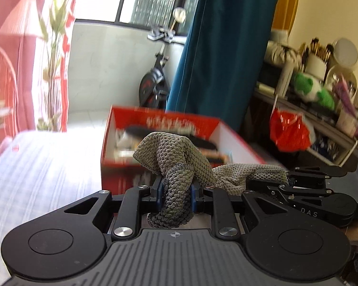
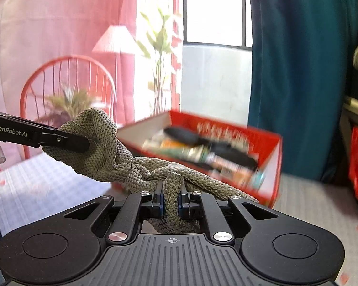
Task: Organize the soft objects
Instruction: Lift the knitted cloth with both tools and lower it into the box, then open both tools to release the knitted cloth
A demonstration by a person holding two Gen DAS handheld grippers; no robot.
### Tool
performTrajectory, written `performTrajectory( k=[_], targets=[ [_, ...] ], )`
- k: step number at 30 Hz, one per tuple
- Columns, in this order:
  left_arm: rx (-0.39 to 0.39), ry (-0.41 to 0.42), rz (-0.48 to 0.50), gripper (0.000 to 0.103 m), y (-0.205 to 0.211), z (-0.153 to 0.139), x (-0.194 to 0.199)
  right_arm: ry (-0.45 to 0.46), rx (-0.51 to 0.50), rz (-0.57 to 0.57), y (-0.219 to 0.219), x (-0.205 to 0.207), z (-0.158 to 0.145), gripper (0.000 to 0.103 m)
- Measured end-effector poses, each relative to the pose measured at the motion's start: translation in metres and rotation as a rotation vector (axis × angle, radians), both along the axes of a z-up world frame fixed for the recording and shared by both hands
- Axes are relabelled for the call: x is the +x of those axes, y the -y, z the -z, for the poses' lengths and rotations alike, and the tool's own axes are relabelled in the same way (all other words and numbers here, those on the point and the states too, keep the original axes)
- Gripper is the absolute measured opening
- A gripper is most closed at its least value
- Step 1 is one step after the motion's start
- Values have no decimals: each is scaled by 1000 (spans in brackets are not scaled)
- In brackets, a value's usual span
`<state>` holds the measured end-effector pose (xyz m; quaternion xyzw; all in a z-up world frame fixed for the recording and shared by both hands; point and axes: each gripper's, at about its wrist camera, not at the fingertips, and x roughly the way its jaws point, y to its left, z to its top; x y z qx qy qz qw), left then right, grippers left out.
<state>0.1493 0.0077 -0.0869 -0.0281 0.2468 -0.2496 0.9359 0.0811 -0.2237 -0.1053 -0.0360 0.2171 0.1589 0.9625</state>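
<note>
1. Hanging in the air between the two grippers: an olive-grey knitted cloth, bunched and twisted, held clear of the worktop.
2. Clenched on one bunched end of the cloth: the left gripper, blue-padded jaws pressing a thick roll of the knit from both sides.
3. Clamped on the other end: the right gripper, jaws nearly together with a narrow fold of knit pinched between them.
4. Seen also from the right wrist view: the left gripper's dark fingers biting into the far bunch of cloth at the left.
5. Just behind the cloth: an open red box standing on the striped worktop, filled with blurred, mixed items, too smeared to name.
6. Further back: a teal curtain, a red wire chair, a pink lamp, a cluttered shelf with a green plush toy.
</note>
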Motion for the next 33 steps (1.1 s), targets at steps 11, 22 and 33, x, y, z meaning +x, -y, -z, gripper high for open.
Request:
performTrajectory(
  k=[11,22,33],
  targets=[
    [2,-7,-49,23,30,-18,73,27,3,115,16,82,-28,9],
    [30,-216,-89,23,48,22,136,-164,106,200,29,147,17,9],
    [110,-269,-102,24,55,45,162,-269,86,222,28,175,42,9]
  ],
)
